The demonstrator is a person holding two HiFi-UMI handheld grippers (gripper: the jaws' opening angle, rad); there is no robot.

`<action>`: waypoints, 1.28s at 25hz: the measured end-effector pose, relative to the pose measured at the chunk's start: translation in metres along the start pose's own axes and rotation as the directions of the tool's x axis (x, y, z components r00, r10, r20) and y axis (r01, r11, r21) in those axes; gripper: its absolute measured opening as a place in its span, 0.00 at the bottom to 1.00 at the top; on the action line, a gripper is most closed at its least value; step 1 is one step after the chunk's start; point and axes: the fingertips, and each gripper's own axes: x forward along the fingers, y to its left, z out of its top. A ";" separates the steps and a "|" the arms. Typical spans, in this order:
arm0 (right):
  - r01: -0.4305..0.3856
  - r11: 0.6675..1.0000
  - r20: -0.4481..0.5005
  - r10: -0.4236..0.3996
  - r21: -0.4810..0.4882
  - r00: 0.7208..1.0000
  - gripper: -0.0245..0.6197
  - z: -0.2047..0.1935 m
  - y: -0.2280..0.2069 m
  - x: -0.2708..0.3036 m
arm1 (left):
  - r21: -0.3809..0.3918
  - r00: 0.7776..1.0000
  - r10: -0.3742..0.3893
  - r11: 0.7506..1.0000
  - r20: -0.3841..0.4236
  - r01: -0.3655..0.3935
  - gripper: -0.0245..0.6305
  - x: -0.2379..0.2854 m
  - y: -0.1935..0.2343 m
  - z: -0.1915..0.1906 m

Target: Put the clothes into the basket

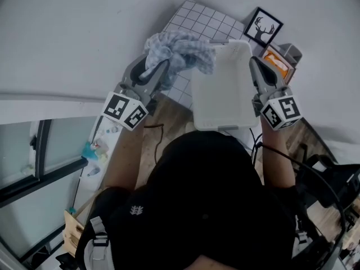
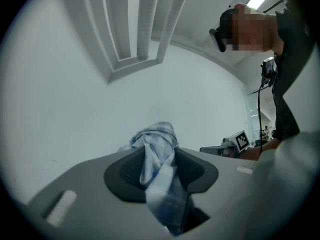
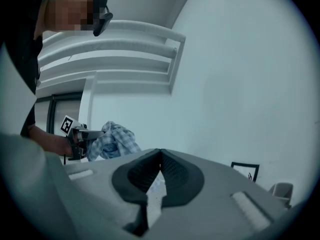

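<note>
The person's black top (image 1: pixel 214 207) fills the foreground, just short of the white basket (image 1: pixel 222 103). The right gripper (image 1: pixel 255 64) has its jaws clenched on the basket's right rim. At the basket's left, the left gripper (image 1: pixel 159 71) grasps a blue-checked cloth (image 1: pixel 180 49), which is bunched by the basket's far left corner, not yet inside; a deer picture (image 1: pixel 262 27) stands beyond the basket

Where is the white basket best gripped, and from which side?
Probably the white basket by its right rim, from the right, as the right gripper does: that thin wall suits a pinch, and the checked cloth in the left gripper crowds the left.
</note>
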 end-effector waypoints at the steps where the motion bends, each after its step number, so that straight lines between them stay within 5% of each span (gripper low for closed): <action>1: 0.005 1.000 -0.004 -0.005 0.018 1.000 0.04 -0.003 -0.002 -0.002 | -0.003 1.000 -0.016 1.000 -0.003 0.016 0.29 0.003 -0.005 -0.001; 25: 0.119 0.991 -0.041 -0.117 0.064 0.992 0.04 -0.029 -0.035 -0.040 | -0.067 0.959 -0.273 0.961 -0.069 0.269 0.29 0.088 -0.078 -0.041; 32: 0.140 0.988 -0.052 -0.137 0.066 0.989 0.04 -0.035 -0.043 -0.048 | -0.099 0.952 -0.294 0.953 -0.082 0.286 0.29 0.102 -0.088 -0.059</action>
